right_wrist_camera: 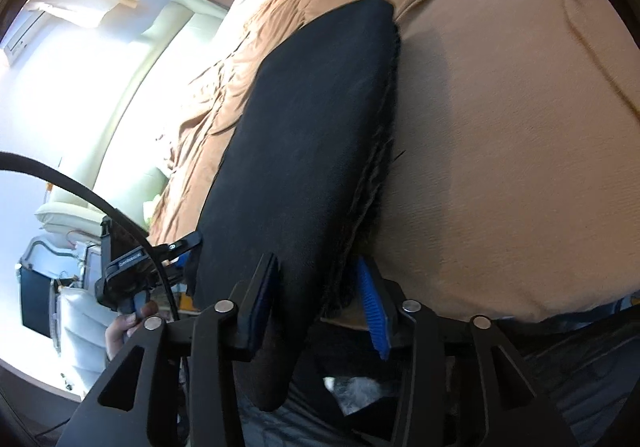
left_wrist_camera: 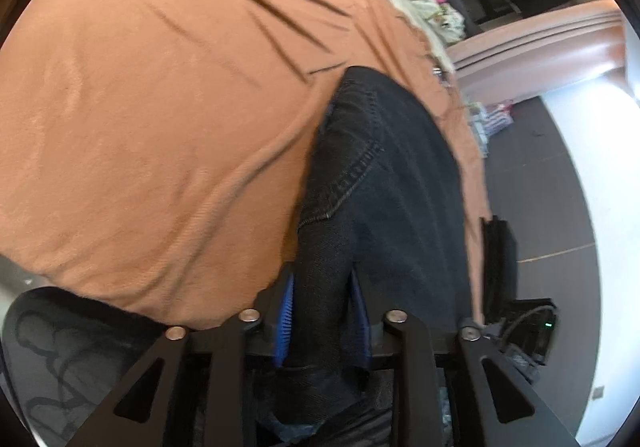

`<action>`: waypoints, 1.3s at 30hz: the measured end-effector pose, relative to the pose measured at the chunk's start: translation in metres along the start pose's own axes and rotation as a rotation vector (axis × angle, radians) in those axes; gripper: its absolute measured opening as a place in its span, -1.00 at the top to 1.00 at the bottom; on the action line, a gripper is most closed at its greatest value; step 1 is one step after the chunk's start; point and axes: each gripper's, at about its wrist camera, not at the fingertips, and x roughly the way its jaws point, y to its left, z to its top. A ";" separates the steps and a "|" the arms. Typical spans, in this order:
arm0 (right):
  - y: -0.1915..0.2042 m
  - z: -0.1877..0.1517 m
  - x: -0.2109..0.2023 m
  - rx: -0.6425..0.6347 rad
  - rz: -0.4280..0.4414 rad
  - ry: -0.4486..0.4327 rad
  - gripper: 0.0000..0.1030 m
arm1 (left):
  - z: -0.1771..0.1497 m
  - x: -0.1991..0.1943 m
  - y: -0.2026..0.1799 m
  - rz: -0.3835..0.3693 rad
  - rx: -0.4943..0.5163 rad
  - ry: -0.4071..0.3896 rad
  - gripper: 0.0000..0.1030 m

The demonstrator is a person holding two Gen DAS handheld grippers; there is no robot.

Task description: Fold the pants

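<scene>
Left gripper [left_wrist_camera: 326,321]: both blue pads clamp a thick fold of the black pants [left_wrist_camera: 376,183], which run forward from the jaws over the orange bedsheet [left_wrist_camera: 160,107]. Right gripper [right_wrist_camera: 320,307]: pants [right_wrist_camera: 316,135] lie between the pads, against the left one; contact at the right pad cannot be confirmed. A hand [right_wrist_camera: 128,327] shows lower left of it.

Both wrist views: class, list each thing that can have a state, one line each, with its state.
Black pants: lying on the bed, near edge bunched and gripped at two spots.
Left claw: shut on the pants.
Right claw: shut on the pants.
Orange bedsheet: spread out, creased.
</scene>
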 end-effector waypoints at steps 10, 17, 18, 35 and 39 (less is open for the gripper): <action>-0.051 0.030 -0.029 0.088 0.043 -0.113 0.04 | 0.023 0.010 -0.004 0.025 0.041 -0.008 -0.10; -0.054 0.080 -0.018 0.041 0.054 -0.149 0.24 | 0.050 0.029 -0.009 0.029 0.079 -0.004 -0.10; -0.053 0.086 -0.013 0.033 0.047 -0.142 0.28 | 0.053 0.031 -0.009 0.030 0.081 -0.002 -0.10; -0.017 0.099 0.029 0.011 0.043 -0.115 0.92 | 0.100 0.072 -0.017 0.015 0.146 0.062 0.28; -0.016 0.105 0.037 0.002 0.031 -0.116 0.93 | 0.094 0.065 -0.018 0.043 0.161 0.041 0.53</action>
